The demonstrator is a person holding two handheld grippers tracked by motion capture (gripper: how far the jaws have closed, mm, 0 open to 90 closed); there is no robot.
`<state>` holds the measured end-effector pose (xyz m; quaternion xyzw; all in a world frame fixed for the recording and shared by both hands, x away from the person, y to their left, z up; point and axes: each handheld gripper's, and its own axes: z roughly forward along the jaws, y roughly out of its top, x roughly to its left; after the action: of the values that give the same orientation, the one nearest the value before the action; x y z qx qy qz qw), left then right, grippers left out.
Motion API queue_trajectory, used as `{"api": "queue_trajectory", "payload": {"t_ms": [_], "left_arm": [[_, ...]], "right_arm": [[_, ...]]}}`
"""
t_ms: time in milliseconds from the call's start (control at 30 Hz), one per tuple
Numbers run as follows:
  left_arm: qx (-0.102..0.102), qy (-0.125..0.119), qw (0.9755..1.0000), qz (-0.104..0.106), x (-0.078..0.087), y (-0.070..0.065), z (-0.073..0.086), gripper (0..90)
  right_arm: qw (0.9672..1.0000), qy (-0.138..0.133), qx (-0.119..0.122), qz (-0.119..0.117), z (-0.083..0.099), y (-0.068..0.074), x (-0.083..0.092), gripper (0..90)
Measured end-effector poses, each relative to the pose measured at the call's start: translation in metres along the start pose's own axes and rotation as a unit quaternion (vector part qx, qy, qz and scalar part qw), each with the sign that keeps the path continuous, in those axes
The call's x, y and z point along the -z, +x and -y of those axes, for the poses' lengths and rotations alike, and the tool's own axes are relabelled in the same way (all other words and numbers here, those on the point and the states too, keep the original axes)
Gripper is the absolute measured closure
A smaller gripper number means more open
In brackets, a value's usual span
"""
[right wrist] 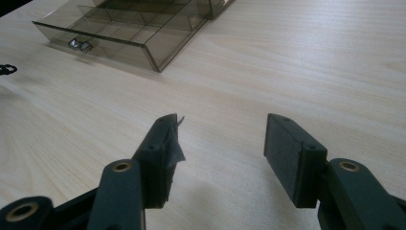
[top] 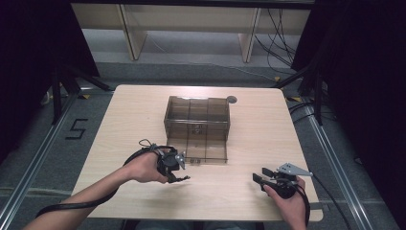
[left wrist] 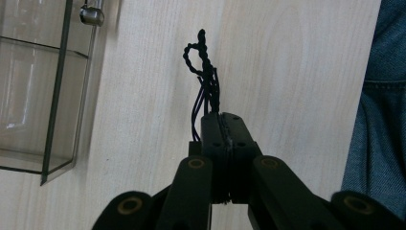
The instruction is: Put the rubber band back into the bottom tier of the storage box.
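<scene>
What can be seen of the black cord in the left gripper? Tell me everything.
The black cord is a thin braided string, with a small loop near its free end and a few loose strands beside the braid. The left gripper has its jaws shut on its lower end, so the cord sticks out beyond them above the light wooden table, beside the smoky clear drawer box.

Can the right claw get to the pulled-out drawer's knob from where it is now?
Probably yes. The right claw is open and empty, with bare table between it and the drawer. The knob faces the person, though the left claw, holding a black cord, sits close by.
</scene>
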<state>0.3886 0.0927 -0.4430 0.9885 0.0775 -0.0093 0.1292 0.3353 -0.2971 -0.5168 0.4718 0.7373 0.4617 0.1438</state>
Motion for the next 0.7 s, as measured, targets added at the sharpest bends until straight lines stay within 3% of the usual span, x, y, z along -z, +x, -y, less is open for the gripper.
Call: {"api": "queue_trajectory", "payload": {"t_ms": [133, 167, 200, 700], "left_arm": [[0.007, -0.001, 1.0, 0.001, 0.002, 0.002, 0.0, 88.4], [0.004, -0.001, 1.0, -0.003, 0.002, 0.003, 0.0, 88.4], [0.004, 0.001, 1.0, -0.003, 0.003, 0.004, 0.0, 88.4], [0.013, 0.001, 0.9999, -0.008, 0.006, 0.011, 0.002, 88.4]], "right_arm": [[1.0, 0.0, 0.001, 0.0, 0.0, 0.0, 0.0, 46.8], [0.9999, 0.002, -0.013, 0.001, 0.0, 0.002, 0.001, 46.8], [1.0, 0.002, 0.005, 0.005, 0.0, 0.0, 0.001, 46.8], [1.0, 0.003, 0.003, 0.005, 0.0, 0.0, 0.001, 46.8]]}}
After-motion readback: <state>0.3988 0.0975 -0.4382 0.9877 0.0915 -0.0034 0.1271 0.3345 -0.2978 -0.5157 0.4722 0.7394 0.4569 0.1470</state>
